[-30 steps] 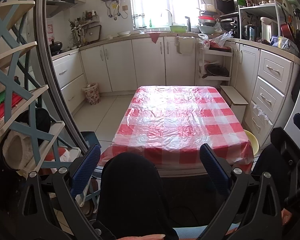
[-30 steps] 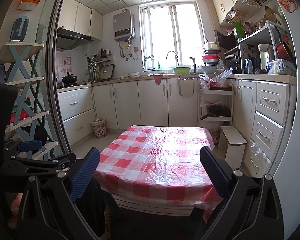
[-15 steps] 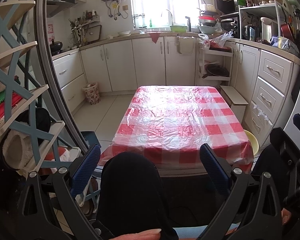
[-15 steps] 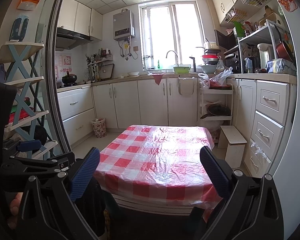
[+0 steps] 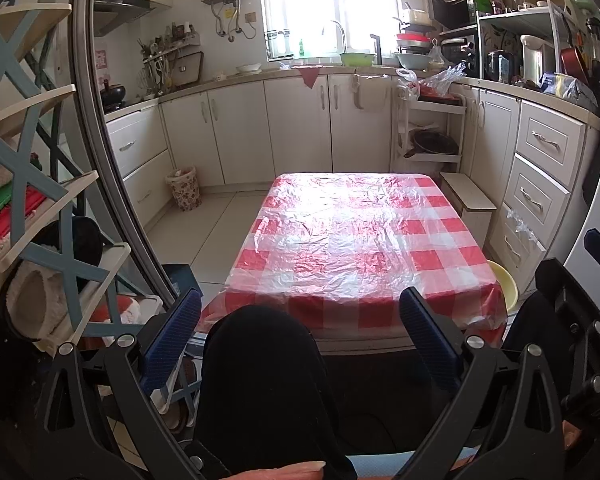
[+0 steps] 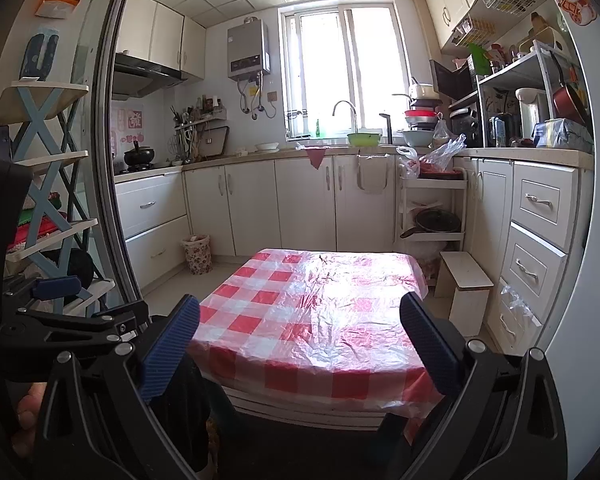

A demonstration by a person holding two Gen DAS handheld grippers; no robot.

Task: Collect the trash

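Observation:
A low table (image 5: 356, 240) under a red-and-white checked cloth and clear plastic sheet stands ahead in both views, also seen as the table (image 6: 320, 320). No loose trash shows on it. My left gripper (image 5: 300, 322) is open and empty, held over a person's black-clad knee (image 5: 260, 380) before the table's near edge. My right gripper (image 6: 300, 340) is open and empty too, near the table's front. A floral waste bin (image 5: 184, 188) stands on the floor by the left cabinets, seen again as the bin (image 6: 198, 254).
White cabinets line the back and right walls. A blue-and-cream shelf rack (image 5: 40, 200) and a door frame (image 5: 100, 140) crowd the left. A white step stool (image 5: 466, 204), a yellow basin (image 5: 502, 284) and a cart with plastic bags (image 5: 434, 80) sit right of the table.

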